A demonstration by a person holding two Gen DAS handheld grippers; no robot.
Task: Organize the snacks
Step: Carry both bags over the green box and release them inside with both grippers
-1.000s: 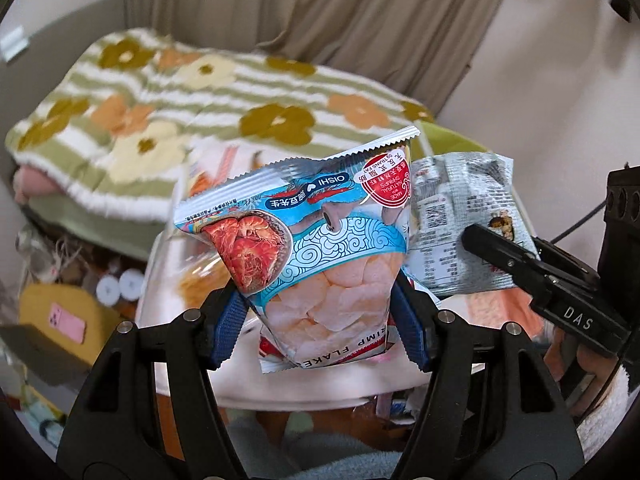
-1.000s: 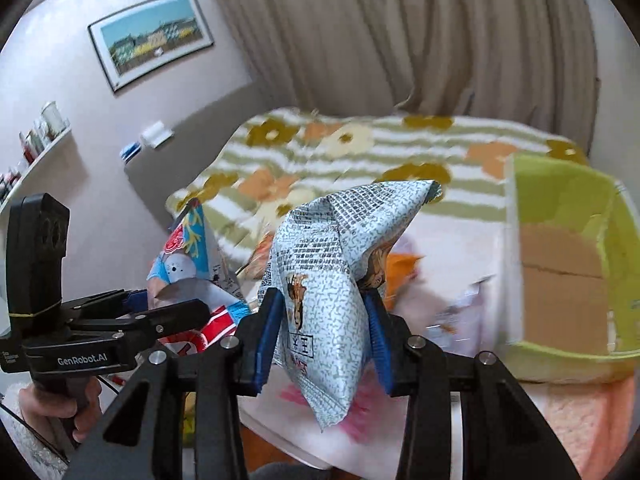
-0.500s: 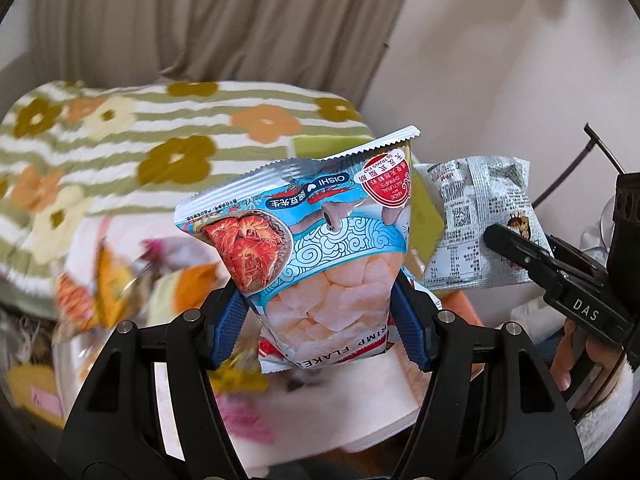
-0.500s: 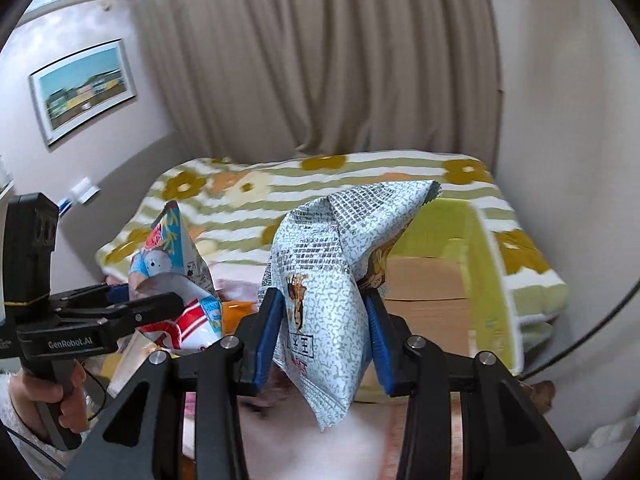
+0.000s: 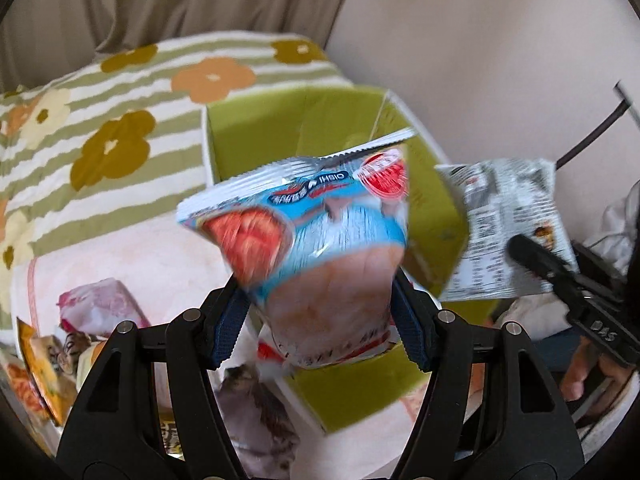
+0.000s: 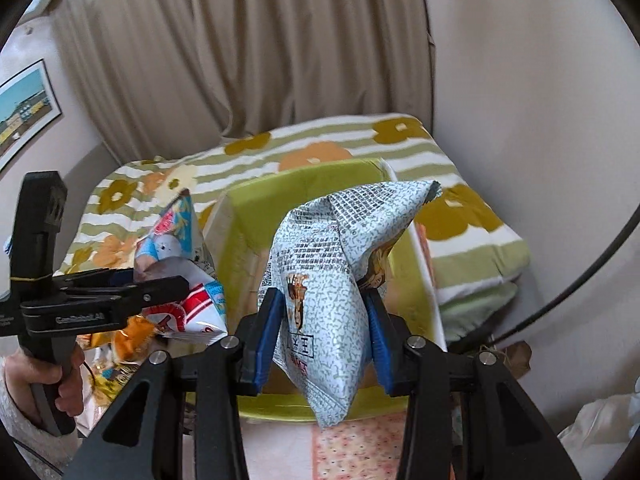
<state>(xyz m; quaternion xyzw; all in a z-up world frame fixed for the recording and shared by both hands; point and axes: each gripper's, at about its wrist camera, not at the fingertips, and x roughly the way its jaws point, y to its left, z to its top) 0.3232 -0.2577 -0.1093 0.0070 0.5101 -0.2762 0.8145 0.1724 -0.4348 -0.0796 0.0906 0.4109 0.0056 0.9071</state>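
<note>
My left gripper (image 5: pixel 324 320) is shut on a blue shrimp-flakes bag (image 5: pixel 312 240), held in the air in front of a lime-green box (image 5: pixel 280 124) with an open top. My right gripper (image 6: pixel 324 340) is shut on a grey speckled snack bag (image 6: pixel 336 272), which hangs just in front of the same green box (image 6: pixel 280 188). The left wrist view shows the grey bag (image 5: pixel 504 224) at the right, clamped in the right gripper. In the right wrist view the shrimp bag (image 6: pixel 180 272) sits at the left in the left gripper (image 6: pixel 172 284), which a hand (image 6: pixel 48 376) holds.
Several loose snack packets (image 5: pixel 96 308) lie on the pale pink table (image 5: pixel 132 256) at the lower left. A bed with a striped floral blanket (image 5: pixel 120 92) stands behind the box, with curtains (image 6: pixel 240 60) beyond and a wall at the right. A black cable (image 6: pixel 580 272) curves at the right.
Both grippers have swung to the right with their bags still clamped. The green box has come from the right edge to the middle of both views, and the packets have slid to the left.
</note>
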